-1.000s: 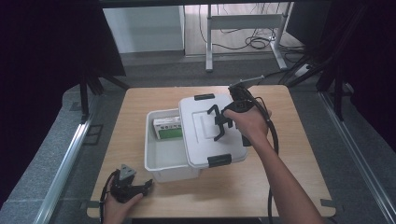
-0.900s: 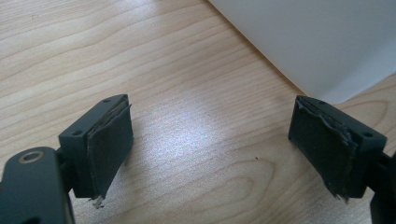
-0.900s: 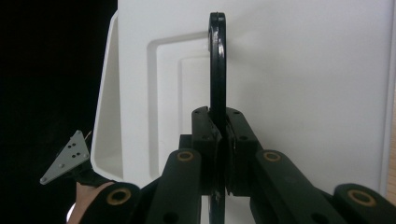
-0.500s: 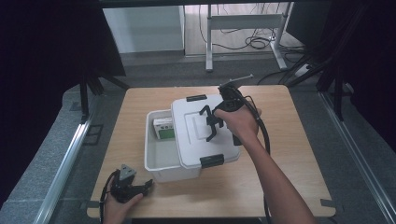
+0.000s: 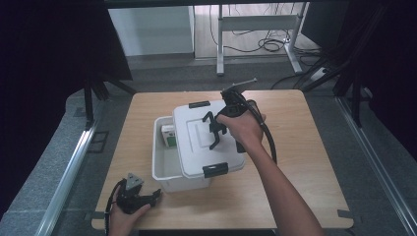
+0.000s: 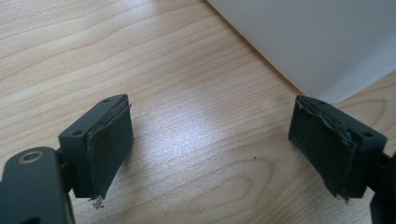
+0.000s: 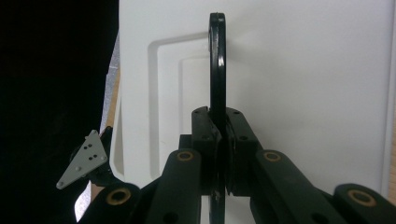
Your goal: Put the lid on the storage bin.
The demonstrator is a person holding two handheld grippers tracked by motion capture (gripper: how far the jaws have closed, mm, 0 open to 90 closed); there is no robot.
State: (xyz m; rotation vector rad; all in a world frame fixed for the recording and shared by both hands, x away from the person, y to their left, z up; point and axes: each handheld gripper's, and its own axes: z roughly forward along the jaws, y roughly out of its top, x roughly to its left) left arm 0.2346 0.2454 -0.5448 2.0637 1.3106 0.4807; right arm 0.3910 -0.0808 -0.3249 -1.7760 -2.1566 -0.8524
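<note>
Wooden table (image 5: 305,147), grey floor, right gripper (image 5: 215,132) clamping lid handle (image 7: 217,60), left gripper (image 5: 156,193) spread empty.

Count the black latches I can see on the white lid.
2. One latch sits on the lid's far edge, and another latch on its near edge. The hand may hide more along the right side.

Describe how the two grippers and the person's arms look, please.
Both grippers are black. The left gripper has a grey three-cornered plate on top and frayed dark pads. The right gripper has brass-coloured pivot rings and a thick black cable. The forearms are bare, with no sleeves visible.
</note>
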